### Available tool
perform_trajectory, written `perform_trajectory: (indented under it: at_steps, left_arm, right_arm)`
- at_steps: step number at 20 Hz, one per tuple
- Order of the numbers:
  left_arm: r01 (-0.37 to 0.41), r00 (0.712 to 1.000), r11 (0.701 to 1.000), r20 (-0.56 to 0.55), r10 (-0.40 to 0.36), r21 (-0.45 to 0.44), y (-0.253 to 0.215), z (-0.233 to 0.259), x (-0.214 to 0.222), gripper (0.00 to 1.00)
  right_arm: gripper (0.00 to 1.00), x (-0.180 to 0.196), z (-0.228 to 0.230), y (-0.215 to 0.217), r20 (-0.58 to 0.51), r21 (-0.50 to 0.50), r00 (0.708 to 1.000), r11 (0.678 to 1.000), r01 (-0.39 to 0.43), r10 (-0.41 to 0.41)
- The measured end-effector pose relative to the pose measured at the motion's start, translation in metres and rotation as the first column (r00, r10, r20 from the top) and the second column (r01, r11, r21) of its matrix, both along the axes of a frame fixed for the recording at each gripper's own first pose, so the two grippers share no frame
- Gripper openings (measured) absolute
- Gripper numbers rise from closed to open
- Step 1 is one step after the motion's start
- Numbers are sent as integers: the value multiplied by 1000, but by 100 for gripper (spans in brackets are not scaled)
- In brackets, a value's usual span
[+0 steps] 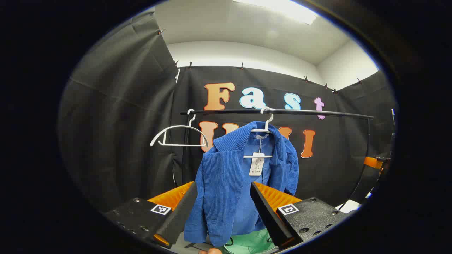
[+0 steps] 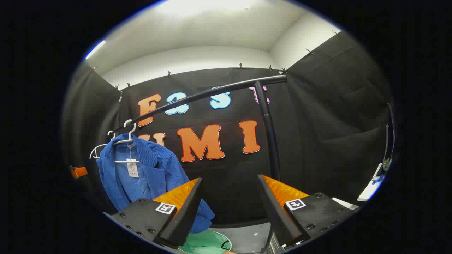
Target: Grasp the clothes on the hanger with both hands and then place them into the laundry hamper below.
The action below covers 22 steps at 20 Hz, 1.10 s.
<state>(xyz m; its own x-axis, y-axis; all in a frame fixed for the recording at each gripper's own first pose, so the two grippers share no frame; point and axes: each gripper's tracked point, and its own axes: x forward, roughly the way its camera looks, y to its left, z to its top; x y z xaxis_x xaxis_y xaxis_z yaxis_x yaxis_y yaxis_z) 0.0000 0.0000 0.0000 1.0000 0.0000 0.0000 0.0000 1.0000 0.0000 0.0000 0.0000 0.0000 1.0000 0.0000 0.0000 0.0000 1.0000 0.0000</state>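
In the left gripper view, my left gripper (image 1: 223,211) spreads wide before the blue jacket (image 1: 226,183), hanging lengthwise down from its hanger (image 1: 263,132).

In the right gripper view, my right gripper (image 2: 229,208) gapes wide; the jacket (image 2: 141,176) hangs far left above the green hamper (image 2: 206,243).

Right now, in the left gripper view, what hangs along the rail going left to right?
Empty white hanger → blue corduroy jacket on its own white hanger, paper tag at its collar → the rail's bare stretch, ending at its right upright.
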Motion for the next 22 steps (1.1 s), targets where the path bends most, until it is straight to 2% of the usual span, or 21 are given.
perform_trajectory:
  at_steps: [1,3,4,6,7,8,10,11,12,13,15,16,17,22]
  left_arm:
    - [0,1000,1000,-2,0,1,0,0,0,95]
    - [-3,1000,1000,-7,3,-3,1,-3,0,95]
    - [-5,1000,1000,-12,5,-5,2,-4,1,92]
    - [-10,1000,1000,-16,10,-7,2,-4,1,95]
    - [-13,1000,1000,-18,13,-7,3,-5,2,92]
    - [-16,1000,1000,-21,16,-7,3,-6,2,92]
    - [-13,1000,1000,-25,13,-4,3,-6,1,92]
    - [-13,1000,1000,-25,13,-1,3,-5,1,95]
    - [-17,1000,1000,-25,17,1,4,-5,1,92]
    - [-21,1000,1000,-22,21,2,4,-4,1,95]
    - [-32,999,999,-14,32,4,4,-3,2,95]
    - [-36,999,999,-11,36,5,4,-3,2,92]
    - [-39,999,999,-12,39,7,4,-4,3,95]
    - [-27,999,1000,-28,28,3,4,-6,2,95]
  right_arm:
    - [97,0,1,0,1,-1,1000,1000,1,-1]
    - [97,0,1,0,2,-2,1000,1000,2,-2]
    - [97,0,1,1,2,-3,1000,1000,2,-2]
    - [97,0,0,2,0,-6,1000,1000,1,-1]
    - [97,-1,-1,2,-2,-7,1000,1000,1,-1]
    - [88,0,-2,2,-4,-9,1000,1000,2,-2]
    - [88,1,-4,5,-9,-11,1000,1000,-3,2]
    - [97,0,-4,6,-12,-11,1000,1000,-5,5]
    - [97,1,-4,7,-13,-11,1000,1000,-6,6]
    - [88,0,-4,8,-13,-11,1000,1000,-6,6]
    - [88,1,-3,9,-11,-12,1000,1000,-8,8]
    - [97,1,-4,10,-11,-13,1000,1000,-11,11]
    - [97,2,-4,12,-12,-13,1000,1000,-13,13]
    - [97,10,-10,25,-31,-13,999,999,-33,33]
